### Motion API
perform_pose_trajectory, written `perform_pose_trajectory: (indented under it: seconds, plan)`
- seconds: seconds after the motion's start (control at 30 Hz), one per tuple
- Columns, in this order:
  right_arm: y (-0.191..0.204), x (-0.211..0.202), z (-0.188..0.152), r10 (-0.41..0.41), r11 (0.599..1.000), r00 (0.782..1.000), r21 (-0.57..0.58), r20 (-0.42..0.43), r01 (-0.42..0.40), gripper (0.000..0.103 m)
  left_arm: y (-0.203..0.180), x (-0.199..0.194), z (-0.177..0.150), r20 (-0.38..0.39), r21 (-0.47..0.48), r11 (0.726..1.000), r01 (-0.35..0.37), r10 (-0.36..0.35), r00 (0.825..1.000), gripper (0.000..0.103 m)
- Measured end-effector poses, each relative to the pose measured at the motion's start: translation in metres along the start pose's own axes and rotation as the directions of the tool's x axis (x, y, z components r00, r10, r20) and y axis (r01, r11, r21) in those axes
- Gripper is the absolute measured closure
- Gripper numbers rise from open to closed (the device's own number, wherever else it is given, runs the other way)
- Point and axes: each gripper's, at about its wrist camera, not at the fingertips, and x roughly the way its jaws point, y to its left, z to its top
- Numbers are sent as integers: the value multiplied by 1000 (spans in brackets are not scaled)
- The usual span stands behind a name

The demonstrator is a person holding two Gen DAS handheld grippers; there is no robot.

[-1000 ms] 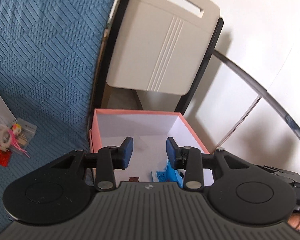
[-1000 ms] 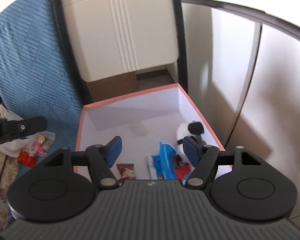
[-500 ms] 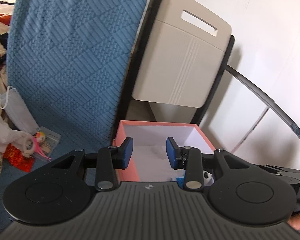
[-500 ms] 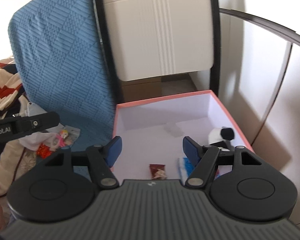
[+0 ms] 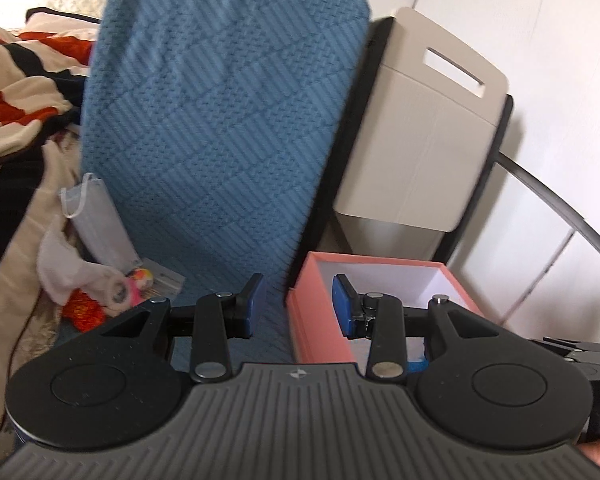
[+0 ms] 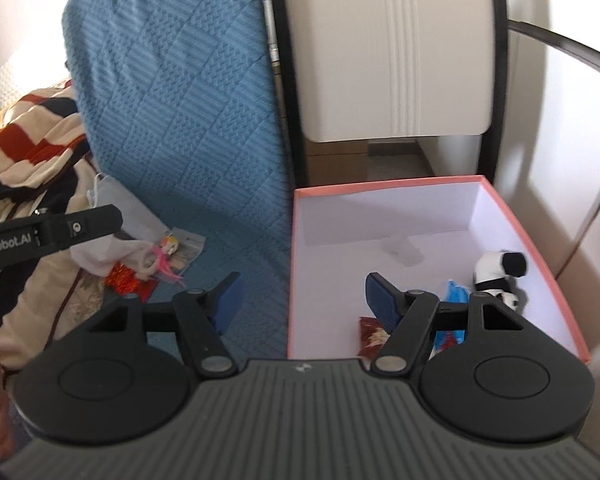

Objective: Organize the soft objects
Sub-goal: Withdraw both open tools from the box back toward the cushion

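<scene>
Meanwhile, both tongs hang spread and empty: left tongs (image 5: 298,304) over the pink box's (image 6: 380,187) corner, right tongs (image 6: 302,294) astride its wall. Inside at 3 o'clock lies a panda plush (image 6: 498,274); loose soft items (image 6: 140,260) sit at 9 o'clock on the blue quilt (image 6: 172,80).

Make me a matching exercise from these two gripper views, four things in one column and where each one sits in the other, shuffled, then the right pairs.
Things:
1. panda toy
2. face mask
3. striped blanket
4. pink box

Places:
A. far left, behind the blue cushion
B. inside the box, by its right wall
C. right of the blue cushion, below the beige chair back
D. leaning on the cushion's lower left edge

Pairs: 1-B, 2-D, 3-A, 4-C
</scene>
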Motion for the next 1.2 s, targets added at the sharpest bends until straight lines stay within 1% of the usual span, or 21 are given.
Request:
perform_pose_trajectory:
  seconds: [0.1,0.3,0.5,0.67,0.93,1.03,1.1,1.13,1.2]
  plan:
    - [11,5,-3,20,1000,1000,-12,-7,-21,34,14,-4,-3,17,-3,1000,-20,20,1000,61]
    - [28,16,-9,59,998,998,-34,-24,-60,34,38,-9,-10,22,-2,997,-71,71,997,61]
    - [45,27,-18,96,992,995,-83,-37,-98,34,61,-10,-20,41,-22,994,-106,106,993,61]
    - [53,36,-25,130,986,991,-99,-41,-134,34,75,-10,-29,37,-17,990,-143,143,989,61]
    - [67,55,-37,187,974,981,-121,-45,-192,34,101,-7,-46,13,-32,976,-215,215,976,61]
    - [70,61,-44,218,966,974,-129,-64,-225,34,107,-9,-52,18,-35,967,-252,253,967,61]
    - [73,62,-49,227,962,971,-137,-71,-235,34,109,-9,-56,25,-29,965,-262,263,965,61]
    - [74,62,-51,232,962,970,-134,-71,-240,34,110,-10,-59,29,-28,962,-270,271,962,61]
    - [74,62,-51,269,957,961,-90,-66,-274,34,113,-9,-64,32,-32,956,-290,291,956,61]
